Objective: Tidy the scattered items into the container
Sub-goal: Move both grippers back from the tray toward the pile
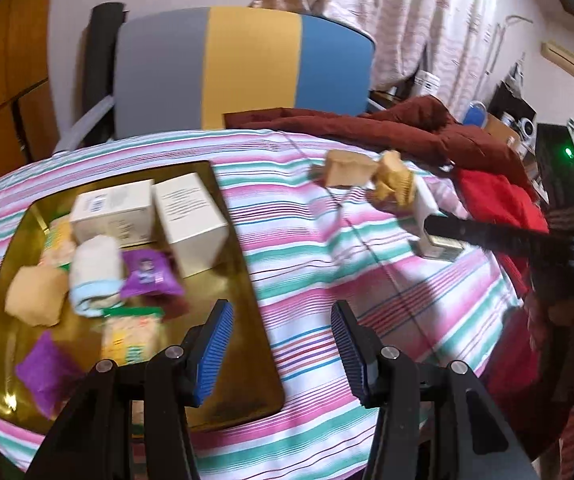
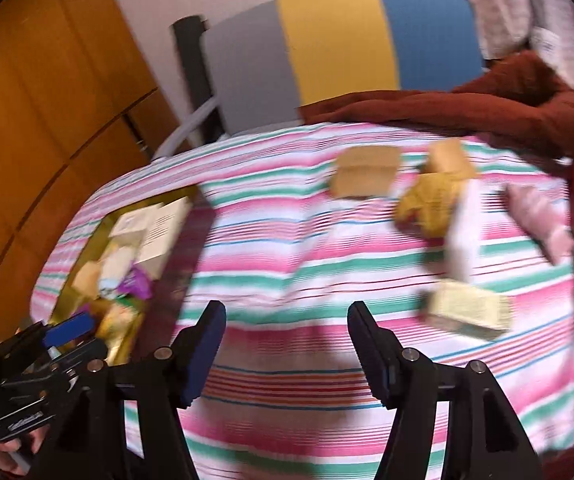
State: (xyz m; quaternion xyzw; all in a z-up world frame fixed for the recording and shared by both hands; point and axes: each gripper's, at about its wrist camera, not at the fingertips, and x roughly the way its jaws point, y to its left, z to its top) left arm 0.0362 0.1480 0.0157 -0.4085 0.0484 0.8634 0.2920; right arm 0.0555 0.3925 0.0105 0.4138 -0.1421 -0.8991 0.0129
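A gold tray (image 1: 243, 292) (image 2: 87, 240) lies at the left of the striped table. It holds two white boxes (image 1: 191, 220), purple packets (image 1: 149, 274), a rolled cloth and tan pieces. Loose on the cloth are a tan box (image 1: 347, 172) (image 2: 367, 176), a yellow snack bag (image 1: 395, 184) (image 2: 427, 200), a white box (image 2: 463, 236), a pale yellow box (image 2: 467, 316) and a pink packet (image 2: 539, 216). My left gripper (image 1: 281, 344) is open and empty over the tray's right edge. My right gripper (image 2: 287, 348) is open and empty above the bare cloth; its frame is blurred.
A dark red jacket (image 1: 387, 124) (image 2: 467, 112) lies along the table's far right side, with red fabric (image 1: 499, 196) beside it. A grey, yellow and blue chair back (image 1: 247, 68) stands behind the table. The other gripper's black body (image 1: 547, 240) reaches in at the right.
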